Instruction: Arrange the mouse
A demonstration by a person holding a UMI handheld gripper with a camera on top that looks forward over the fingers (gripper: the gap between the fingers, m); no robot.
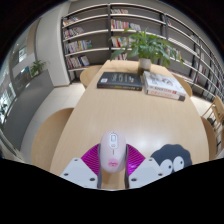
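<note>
1. The mouse [112,152], white with a pink stripe down its back, sits between the two fingers [112,168], whose magenta pads [93,158] hug it left and right.
2. The fingers seem pinched onto the mouse, though the contact at each side is hard to make out from here.
3. The mouse hangs over the near end of a long wooden surface [100,115].
4. Right of the mouse, on the surface, lies a dark mat [172,158] with pale blobs printed on it.
5. Well beyond the mouse, at the far end, a black book [120,80] lies flat, a paler book [164,85] beside it to the right.
6. A green plant [148,45] stands behind those books.
7. Farther off than the plant, bookshelves [100,25] line the wall.
</note>
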